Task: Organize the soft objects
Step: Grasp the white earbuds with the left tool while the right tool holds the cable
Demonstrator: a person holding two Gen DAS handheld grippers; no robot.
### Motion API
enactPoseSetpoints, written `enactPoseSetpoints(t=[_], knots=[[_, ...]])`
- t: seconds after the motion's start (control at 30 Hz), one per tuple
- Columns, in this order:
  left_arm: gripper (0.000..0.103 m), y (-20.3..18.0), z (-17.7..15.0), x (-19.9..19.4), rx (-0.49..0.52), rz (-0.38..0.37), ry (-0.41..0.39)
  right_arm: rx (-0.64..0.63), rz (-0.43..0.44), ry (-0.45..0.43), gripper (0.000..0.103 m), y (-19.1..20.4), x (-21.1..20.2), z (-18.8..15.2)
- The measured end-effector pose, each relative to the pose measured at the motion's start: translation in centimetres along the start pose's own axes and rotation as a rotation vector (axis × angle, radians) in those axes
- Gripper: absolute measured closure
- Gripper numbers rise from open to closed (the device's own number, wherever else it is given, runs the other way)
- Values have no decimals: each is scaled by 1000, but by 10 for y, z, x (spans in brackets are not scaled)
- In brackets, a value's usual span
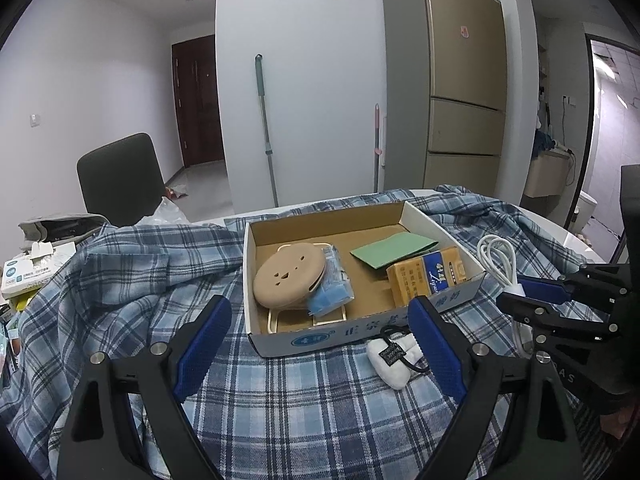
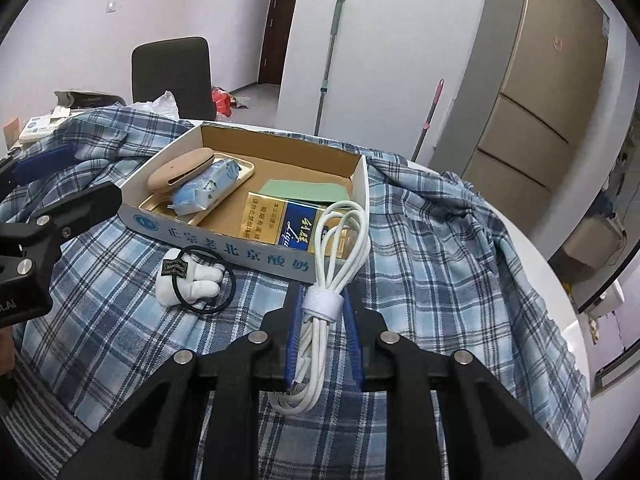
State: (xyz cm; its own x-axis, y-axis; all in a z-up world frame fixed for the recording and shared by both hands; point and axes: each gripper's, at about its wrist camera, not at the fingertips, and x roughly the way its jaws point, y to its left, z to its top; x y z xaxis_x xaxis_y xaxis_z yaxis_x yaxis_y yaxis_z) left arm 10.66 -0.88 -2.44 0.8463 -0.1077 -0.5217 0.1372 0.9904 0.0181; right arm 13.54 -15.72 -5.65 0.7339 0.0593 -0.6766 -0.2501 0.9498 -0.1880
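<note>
At centre frame in my right wrist view, my right gripper [image 2: 323,312] is closed on the white cable [image 2: 332,264], pinching it at its strap; the loops reach up over the box [image 2: 224,236] rim. Lower left of that, the white hair tie [image 2: 192,280] lies on the plaid cloth [image 2: 440,260], just beside the box front. My left gripper [image 1: 320,344] hangs wide open with nothing between its pads, above the cloth near the box. Inside the box sit a tan case [image 1: 288,276], a blue pack [image 1: 332,288], a green card [image 1: 392,250] and a yellow carton [image 1: 428,278].
</note>
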Motion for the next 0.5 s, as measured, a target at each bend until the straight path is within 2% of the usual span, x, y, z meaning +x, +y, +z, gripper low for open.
enactPoseSetpoints(t=[0.13,0.23,0.27,0.33,0.4,0.5], knots=[[13,-2,0,5,19,-36,39,19,1,-3,83,-2,3,-2],[26,-7,1,9,61,-86,74,15,17,-1,83,-2,5,-3],[28,-12,1,13,96,-116,98,18,25,0,83,-2,6,-3],[41,-20,-1,20,159,-154,148,29,39,4,83,-4,7,-3],[45,-32,-4,28,226,-191,200,39,52,12,83,-6,9,-4],[45,-50,-10,40,337,-197,257,46,73,20,83,-7,10,-5]])
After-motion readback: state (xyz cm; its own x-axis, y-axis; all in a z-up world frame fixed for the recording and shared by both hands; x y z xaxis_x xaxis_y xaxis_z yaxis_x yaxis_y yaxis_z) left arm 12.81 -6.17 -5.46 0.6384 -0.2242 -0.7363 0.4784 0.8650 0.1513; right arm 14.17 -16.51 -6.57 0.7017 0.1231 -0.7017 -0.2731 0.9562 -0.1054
